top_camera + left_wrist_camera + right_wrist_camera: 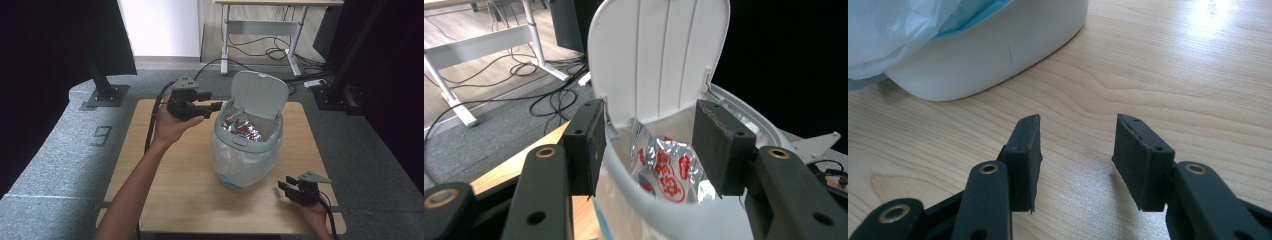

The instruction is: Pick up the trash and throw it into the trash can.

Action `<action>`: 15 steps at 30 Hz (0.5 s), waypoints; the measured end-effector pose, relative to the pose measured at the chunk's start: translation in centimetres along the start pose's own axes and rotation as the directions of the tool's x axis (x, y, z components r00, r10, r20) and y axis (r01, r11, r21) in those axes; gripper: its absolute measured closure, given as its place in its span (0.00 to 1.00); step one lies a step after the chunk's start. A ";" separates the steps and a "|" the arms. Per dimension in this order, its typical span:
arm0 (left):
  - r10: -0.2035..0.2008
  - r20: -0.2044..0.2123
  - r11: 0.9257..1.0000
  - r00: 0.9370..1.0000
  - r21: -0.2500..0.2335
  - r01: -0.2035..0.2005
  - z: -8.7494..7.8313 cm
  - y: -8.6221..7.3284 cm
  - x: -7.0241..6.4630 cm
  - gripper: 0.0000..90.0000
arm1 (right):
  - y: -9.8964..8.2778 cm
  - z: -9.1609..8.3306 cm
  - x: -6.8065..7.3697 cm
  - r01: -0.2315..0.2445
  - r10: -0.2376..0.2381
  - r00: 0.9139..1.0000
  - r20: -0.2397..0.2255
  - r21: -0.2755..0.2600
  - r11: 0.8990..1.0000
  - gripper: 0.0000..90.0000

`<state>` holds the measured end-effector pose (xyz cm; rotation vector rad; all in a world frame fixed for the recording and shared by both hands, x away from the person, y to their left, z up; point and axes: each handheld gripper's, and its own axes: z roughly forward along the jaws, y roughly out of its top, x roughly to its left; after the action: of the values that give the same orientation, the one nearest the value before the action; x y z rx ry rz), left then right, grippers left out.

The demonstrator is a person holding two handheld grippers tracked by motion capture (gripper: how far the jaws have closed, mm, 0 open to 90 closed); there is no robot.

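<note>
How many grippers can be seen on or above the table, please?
2. The left gripper is held above the table's far left part, beside the open bin, jaws apart with nothing between them. The right gripper rests near the table's front right corner, open.

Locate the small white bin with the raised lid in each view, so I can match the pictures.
High view: the bin stands at the middle of the wooden table, beside the left tongs.
Left gripper view: upper middle, seen between the jaws, silver-and-red wrappers inside.
Right gripper view: top left, its white base on the table.
Shared landmark: the bin's clear plastic liner.
</note>
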<state>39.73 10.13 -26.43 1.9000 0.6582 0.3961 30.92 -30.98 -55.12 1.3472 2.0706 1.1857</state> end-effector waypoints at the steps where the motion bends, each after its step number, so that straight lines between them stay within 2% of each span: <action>1: 0.000 0.000 1.000 1.000 0.000 0.000 -0.4 -0.3 0.0 0.53 | 0.0 0.0 0.0 0.000 0.000 1.000 0.000 0.001 1.000 0.59; 10: 0.001 0.005 1.000 1.000 -0.017 -0.001 -3.4 -2.3 -0.1 0.47 | 0.0 0.0 0.1 0.002 -0.002 1.000 -0.001 0.002 1.000 0.59; 15: 0.006 -0.009 1.000 1.000 -0.013 -0.006 -4.7 -3.8 -0.3 0.43 | 0.0 0.1 0.2 0.004 -0.004 1.000 -0.002 0.005 1.000 0.59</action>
<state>35.94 14.58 -27.94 1.8892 0.6545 0.4114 30.92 -30.80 -55.12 1.3438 2.0776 1.1818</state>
